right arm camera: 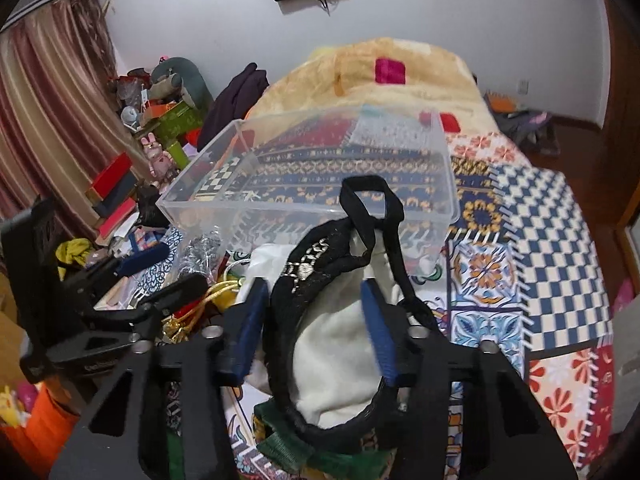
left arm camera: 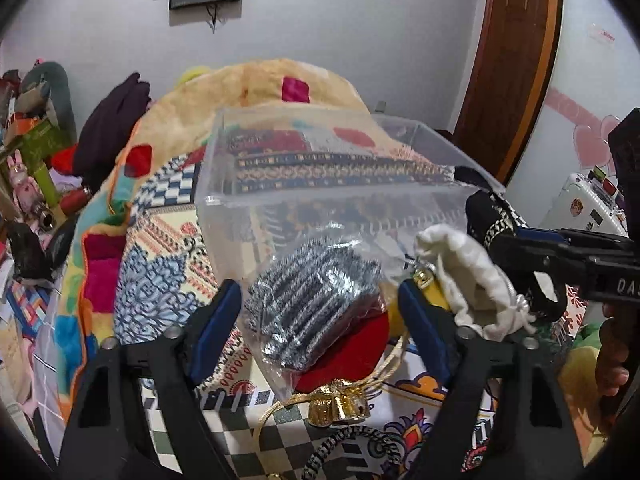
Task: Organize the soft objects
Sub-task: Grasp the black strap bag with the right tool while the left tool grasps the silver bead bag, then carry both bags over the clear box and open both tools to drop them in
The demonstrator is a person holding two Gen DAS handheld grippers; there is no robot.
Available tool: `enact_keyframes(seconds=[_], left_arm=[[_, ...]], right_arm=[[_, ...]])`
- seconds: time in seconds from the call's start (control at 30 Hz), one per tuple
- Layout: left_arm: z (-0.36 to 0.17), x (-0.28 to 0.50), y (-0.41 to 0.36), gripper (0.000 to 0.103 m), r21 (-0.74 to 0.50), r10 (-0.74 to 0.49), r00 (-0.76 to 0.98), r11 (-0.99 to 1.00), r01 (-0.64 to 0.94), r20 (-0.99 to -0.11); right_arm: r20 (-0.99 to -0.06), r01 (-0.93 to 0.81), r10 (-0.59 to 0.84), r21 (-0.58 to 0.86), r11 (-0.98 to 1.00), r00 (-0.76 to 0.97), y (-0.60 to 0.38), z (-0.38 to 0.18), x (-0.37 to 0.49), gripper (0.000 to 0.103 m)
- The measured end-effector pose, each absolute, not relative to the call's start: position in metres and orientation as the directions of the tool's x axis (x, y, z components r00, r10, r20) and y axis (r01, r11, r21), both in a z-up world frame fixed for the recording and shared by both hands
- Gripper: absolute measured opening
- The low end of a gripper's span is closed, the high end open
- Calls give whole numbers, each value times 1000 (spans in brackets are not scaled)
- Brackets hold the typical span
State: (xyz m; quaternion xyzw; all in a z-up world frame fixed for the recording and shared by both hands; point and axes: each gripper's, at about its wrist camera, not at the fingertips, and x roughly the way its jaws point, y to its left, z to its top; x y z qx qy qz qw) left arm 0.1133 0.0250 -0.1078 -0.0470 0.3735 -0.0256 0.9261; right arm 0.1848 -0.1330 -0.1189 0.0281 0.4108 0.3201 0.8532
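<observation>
Gripping a black strappy garment (right arm camera: 320, 264) over white cloth (right arm camera: 336, 360) — right gripper (right arm camera: 316, 312) pinches it; left gripper (left arm camera: 320, 296) spread around bagged silver scrubber (left arm camera: 312, 300), before clear plastic bin (right arm camera: 200, 208).

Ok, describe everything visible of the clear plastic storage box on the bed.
The clear plastic storage box is rectangular, open-topped and lidless, with a rolled rim and rounded corners. It looks empty; the patterned bedspread shows through its walls. It sits upright on that bedspread, beyond both grippers, neither touching it.
</observation>
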Motion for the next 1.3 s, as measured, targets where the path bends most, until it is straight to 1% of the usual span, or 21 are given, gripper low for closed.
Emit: enact_keyframes(seconds=[0.03, 0.07, 0.1, 0.13, 0.17, 0.23, 0.3, 0.43, 0.6, 0.83, 0.93, 1.1, 1.3], left_arm=[[-111, 115, 26, 68, -121, -98, 710, 992, 18, -697], [-113, 115, 28, 68, -136, -108, 710, 991, 18, -695], [-113, 115, 29, 66, -144, -113, 714, 989, 18, -691], [-113, 114, 28, 60, -148, -119, 717, 989, 23, -686], [-114, 113, 28, 57, -149, -125, 719, 988, 30, -684], [-114, 111, 26, 45, -144, -129, 724, 989, 42, -678], [-113, 107, 24, 39, -134, -124, 729, 990, 46, -673], [-111, 104, 27, 32, -136, -121, 732, 990, 40, -670], [-102, 91, 32, 27, -144, -119, 744, 989, 31, -658], [-69, 68, 35, 23, -156, -129, 803, 987, 46, -582], [-59, 65, 35, 23, -150, -130, 815, 987, 54, -564], [-56, 70, 37, 22, -140, -118, 816, 989, 46, -565], [-37, 78, 38, 22, -129, -115, 849, 990, 55, -516]], right_arm=[[-677, -525, 584, 329, 785, 448, -134, -120, 185, 31], [-673, -529, 592, 336, 779, 444, -134, -120, 184, 29], [-670, -535, 595, 335, 776, 444, -134, -119, 181, 24], [-667, -541, 595, 327, 775, 449, -133, -118, 179, 22], [-665, -545, 593, 319, 775, 455, -132, -117, 177, 18], [-657, -553, 586, 297, 779, 473, -130, -112, 172, 16], [-652, -560, 583, 281, 780, 485, -129, -110, 172, 14], [-633, -566, 579, 257, 784, 514, -134, -103, 164, 13], [-590, -568, 589, 251, 784, 552, -147, -86, 156, 13], [-531, -579, 602, 236, 781, 596, -155, -60, 154, 12], [-512, -580, 603, 228, 782, 611, -155, -55, 154, 12], [-498, -580, 600, 217, 785, 626, -155, -52, 159, 12], [-461, -585, 598, 191, 788, 656, -153, -36, 168, 12]])
